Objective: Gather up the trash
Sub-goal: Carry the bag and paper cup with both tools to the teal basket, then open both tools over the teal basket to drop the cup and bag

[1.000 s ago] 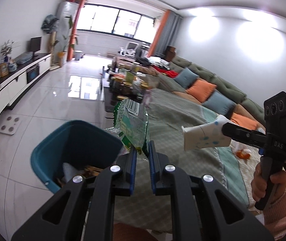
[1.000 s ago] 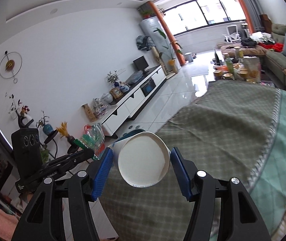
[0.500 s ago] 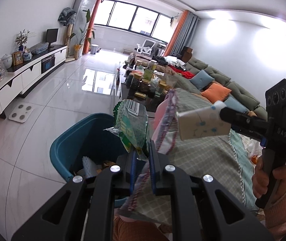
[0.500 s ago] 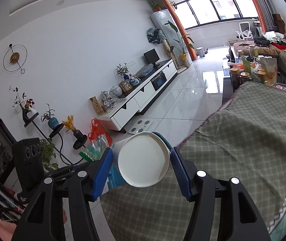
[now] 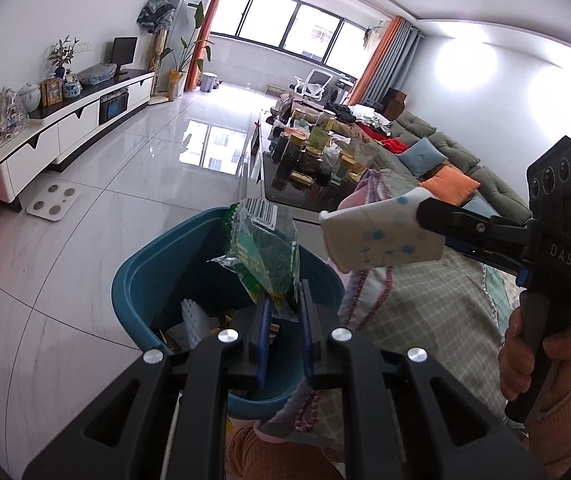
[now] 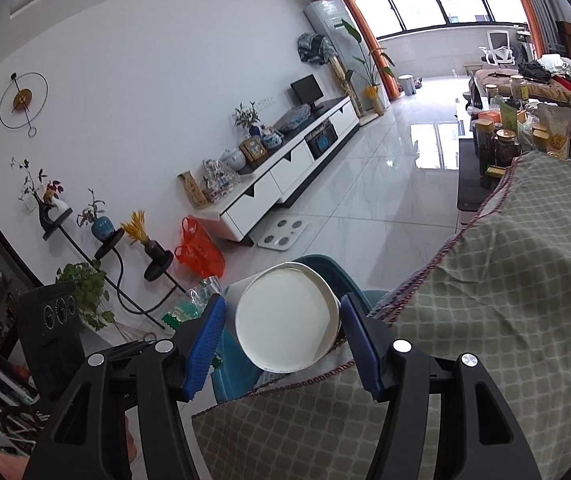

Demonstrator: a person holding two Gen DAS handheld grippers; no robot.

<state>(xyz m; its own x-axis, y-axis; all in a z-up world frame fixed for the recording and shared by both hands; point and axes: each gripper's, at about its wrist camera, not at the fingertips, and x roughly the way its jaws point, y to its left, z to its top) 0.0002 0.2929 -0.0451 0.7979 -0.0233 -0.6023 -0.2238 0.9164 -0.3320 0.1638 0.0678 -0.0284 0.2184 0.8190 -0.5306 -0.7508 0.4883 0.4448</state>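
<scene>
Left claw [image 5: 281, 312] nearly closed, pinching the bottom edge of a crinkled green snack wrapper [image 5: 263, 252] so that the rest stands up ahead of the fingertips. Directly beyond and below that claw, the teal bin [image 5: 141, 276], already holding scraps; wrapper carried over the opening, presumably for a clean drop inside.

Right claw [image 6: 283, 328] about half open, clamped across the sides of a white paper cup [image 6: 287, 318], mouth facing back toward the camera, likely gripped sideways to keep it from slipping. Cup just ahead of the fingertips, above the edge of the checked green cloth [image 6: 505, 280] and beside the bin's rim [image 6: 325, 262]. Probably 2 items awaiting release, neither yet let go.
</scene>
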